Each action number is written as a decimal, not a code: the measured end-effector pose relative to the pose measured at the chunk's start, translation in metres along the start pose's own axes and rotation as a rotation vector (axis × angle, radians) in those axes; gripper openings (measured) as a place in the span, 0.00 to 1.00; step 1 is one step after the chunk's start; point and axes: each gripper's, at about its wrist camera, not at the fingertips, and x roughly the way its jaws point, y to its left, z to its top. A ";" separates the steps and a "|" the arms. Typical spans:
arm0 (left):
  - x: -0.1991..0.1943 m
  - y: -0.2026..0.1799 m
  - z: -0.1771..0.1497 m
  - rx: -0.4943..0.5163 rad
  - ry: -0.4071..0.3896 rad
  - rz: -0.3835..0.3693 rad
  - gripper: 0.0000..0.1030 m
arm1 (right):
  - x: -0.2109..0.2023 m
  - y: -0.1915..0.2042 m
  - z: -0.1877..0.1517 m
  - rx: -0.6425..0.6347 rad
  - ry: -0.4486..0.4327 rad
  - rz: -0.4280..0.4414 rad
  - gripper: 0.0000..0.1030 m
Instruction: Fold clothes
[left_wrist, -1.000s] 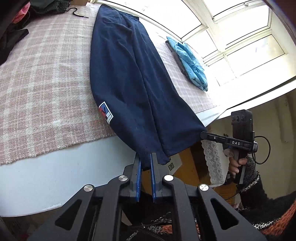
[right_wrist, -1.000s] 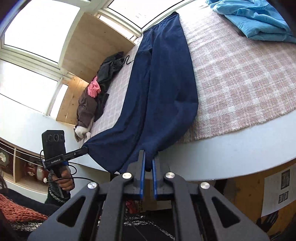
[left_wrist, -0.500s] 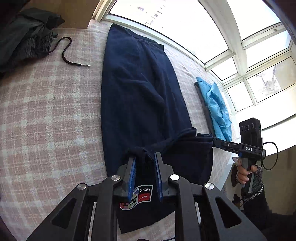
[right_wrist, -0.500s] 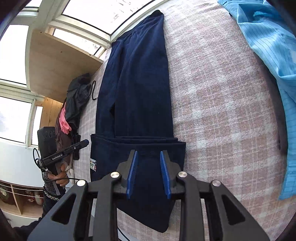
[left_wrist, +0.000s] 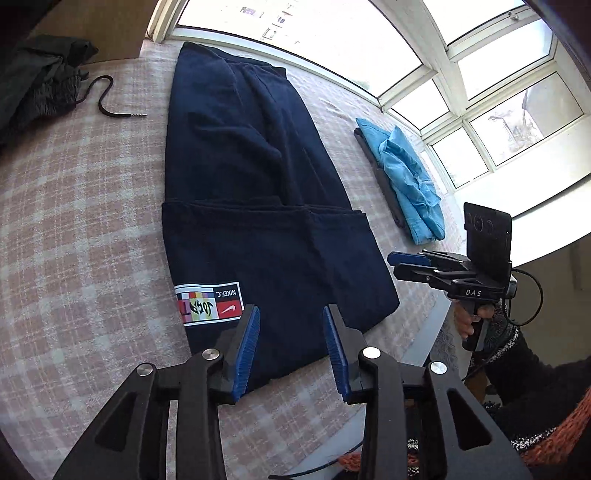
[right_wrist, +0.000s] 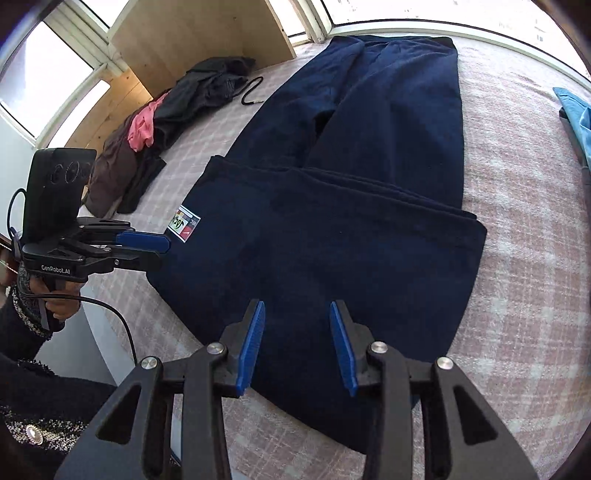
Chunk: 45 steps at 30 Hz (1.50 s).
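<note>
Navy trousers (left_wrist: 258, 206) lie flat on the checked cloth of the bench (left_wrist: 81, 229), running from the centre of the left wrist frame up toward the window at the top. The near end is doubled back over the rest: a straight cuff edge crosses the garment at mid-frame, and a coloured label (left_wrist: 208, 302) sits face up on the folded layer, lower centre.

Left tongs (left_wrist: 291, 347): spread apart, holding nothing, just over the near fold line. Right tongs (right_wrist: 297, 345): likewise spread and empty, over the near edge of the fold in the lower centre of the right wrist frame. Each tool also shows at the side of the other's view.

Progress, as a judgement: one lengthwise-shortening fold is in place; the upper part toward the waistband remains single-layer and long, so at least one further fold seems needed for a compact bundle.

Other items: a folded light blue garment (left_wrist: 406, 177) at right of the left frame, looking finished; a loose heap of dark and pink clothes (right_wrist: 155, 125) at upper left of the right frame, not folded.
</note>
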 end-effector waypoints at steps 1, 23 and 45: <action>0.004 0.003 -0.002 -0.008 0.013 0.017 0.33 | -0.002 0.001 0.002 -0.001 -0.005 -0.017 0.35; 0.024 -0.064 -0.047 0.811 0.186 0.341 0.41 | -0.023 0.023 -0.073 -0.490 0.083 -0.393 0.37; -0.049 -0.059 0.028 0.654 0.072 0.248 0.05 | -0.103 -0.004 0.026 -0.469 -0.013 -0.333 0.09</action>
